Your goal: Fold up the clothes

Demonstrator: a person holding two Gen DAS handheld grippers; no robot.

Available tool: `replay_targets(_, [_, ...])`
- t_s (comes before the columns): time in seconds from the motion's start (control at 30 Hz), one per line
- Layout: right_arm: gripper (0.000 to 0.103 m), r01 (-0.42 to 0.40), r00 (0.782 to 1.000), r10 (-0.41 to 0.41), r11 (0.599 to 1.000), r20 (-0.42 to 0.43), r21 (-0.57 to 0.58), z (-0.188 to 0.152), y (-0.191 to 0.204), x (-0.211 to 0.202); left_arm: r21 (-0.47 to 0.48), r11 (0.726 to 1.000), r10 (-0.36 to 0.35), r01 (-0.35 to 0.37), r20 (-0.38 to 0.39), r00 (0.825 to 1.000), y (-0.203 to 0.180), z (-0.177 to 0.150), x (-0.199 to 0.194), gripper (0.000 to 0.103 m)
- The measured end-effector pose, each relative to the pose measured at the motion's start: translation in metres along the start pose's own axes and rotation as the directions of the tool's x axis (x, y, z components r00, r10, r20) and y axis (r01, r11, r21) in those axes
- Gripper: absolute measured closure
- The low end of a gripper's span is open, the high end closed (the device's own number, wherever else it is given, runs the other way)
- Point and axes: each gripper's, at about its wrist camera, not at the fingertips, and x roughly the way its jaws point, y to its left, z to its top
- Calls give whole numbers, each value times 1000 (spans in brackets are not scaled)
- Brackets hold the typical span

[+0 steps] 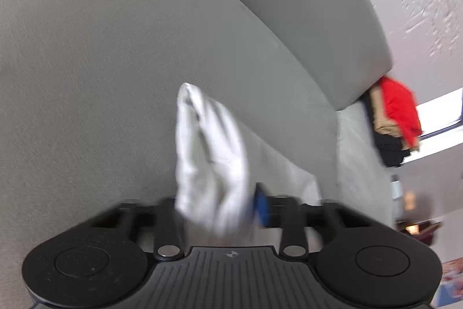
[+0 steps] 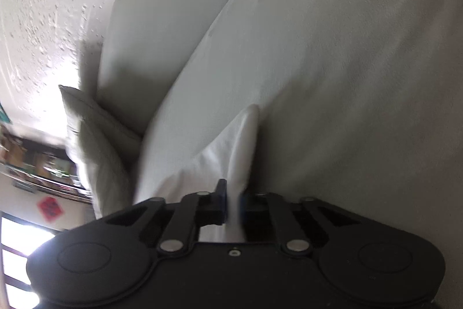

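Here, in the left wrist view, left gripper [image 1: 231,207] low in the frame, clamped on a bunched white garment [image 1: 208,152] that rises from the jaws toward frame centre, long axis running up and slightly left, blurred along its lower edge. Behind it, a broad grey sofa seat [image 1: 86,77], matte and finely woven, and a smoother grey back cushion [image 1: 303,13] arcing across the upper right. At the right edge, a small heap of clothes [image 1: 396,118], red over tan over black, well apart from the held cloth. Over in the right wrist view, a pale throw pillow [image 2: 86,141] at left, soft and creased, wedged beside the sofa's end under a rough stippled wall [image 2: 43,5]. Low centre, right gripper [image 2: 233,201] pinched narrow on a thin fold of the same white fabric, which fans up from the jaws to a rounded tip at mid-frame. Soft, limp cotton by the look, likely to sag between the two grips. Probably held up off the seat by both tools, each equally near, ready for spreading or laying flat on the cushion.
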Motion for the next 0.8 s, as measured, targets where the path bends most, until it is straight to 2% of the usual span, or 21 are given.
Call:
replay_targets(0.1, [98, 47, 996, -35, 987, 84, -151, -15, 25, -18, 123, 991, 44, -55, 93, 995, -30, -15, -22, 95])
replay_targets(0.2, [98, 72, 982, -13, 949, 189, -308, -34, 59, -56, 309, 945, 31, -108, 245, 969, -76, -46, -64, 95])
replay_targets(0.33, [99, 88, 943, 64, 899, 326, -429, -62, 96, -134, 453, 878, -57, -153, 416, 907, -124, -99, -125, 95])
replay_targets(0.43, [99, 118, 896, 102, 883, 433, -453, -84, 112, -198, 524, 841, -165, -138, 490, 856, -162, -134, -161, 95])
replay_targets(0.53, [99, 158, 835, 134, 870, 534, -466, -104, 124, -261, 599, 794, -279, -101, 507, 816, -204, -162, -181, 95])
replay_targets(0.63, [99, 223, 768, 121, 870, 629, -440, -111, 131, -319, 671, 741, -388, -34, 469, 793, -247, -188, -183, 95])
replay_targets(0.73, [99, 291, 704, 71, 879, 706, -378, -111, 121, -373, 717, 695, -467, 55, 391, 793, -287, -211, -166, 95])
replay_targets(0.8, [99, 335, 668, 23, 883, 744, -327, -106, 103, -403, 726, 679, -489, 113, 332, 807, -312, -223, -140, 95])
